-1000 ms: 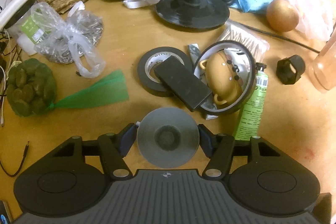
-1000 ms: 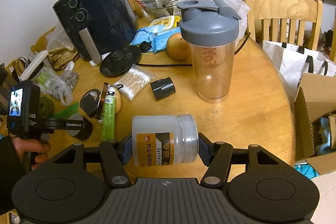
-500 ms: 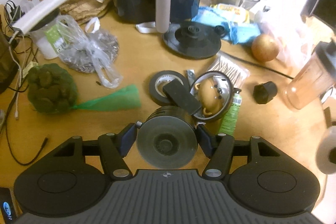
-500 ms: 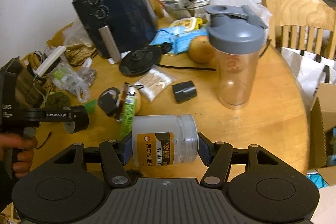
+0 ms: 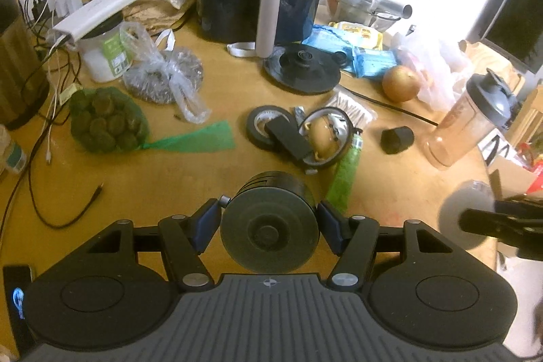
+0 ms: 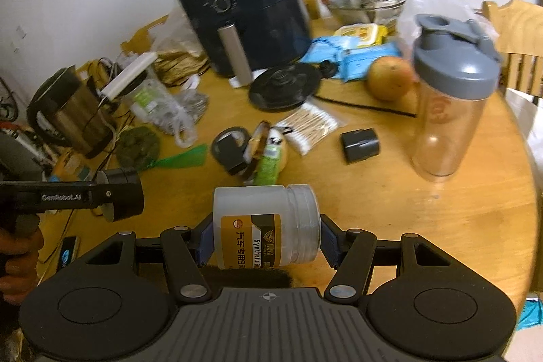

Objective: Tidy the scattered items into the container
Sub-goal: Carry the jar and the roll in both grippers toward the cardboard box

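Black drum (image 5: 269, 228): held end-on between the blue pads of the left claw (image 5: 268, 223), above the wooden table (image 5: 163, 192); the side-on clamp is judged to stop a round thing from rolling out.
Left claw: closed partway, only as far as the drum's width allows, with both pads against its sides.
White jar (image 6: 266, 226): carried on its side in the right claw (image 6: 266, 241), its base against one pad and its lid end against the other.
Right claw: open to the jar's length and clamped on it.
Remaining clutter: a tape roll (image 5: 266, 126), a green tube (image 5: 346, 178) and a black cap (image 5: 397, 139) lie on the table.
Container: not identified with certainty; a cardboard box (image 5: 509, 178) is glimpsed beyond the table edge.
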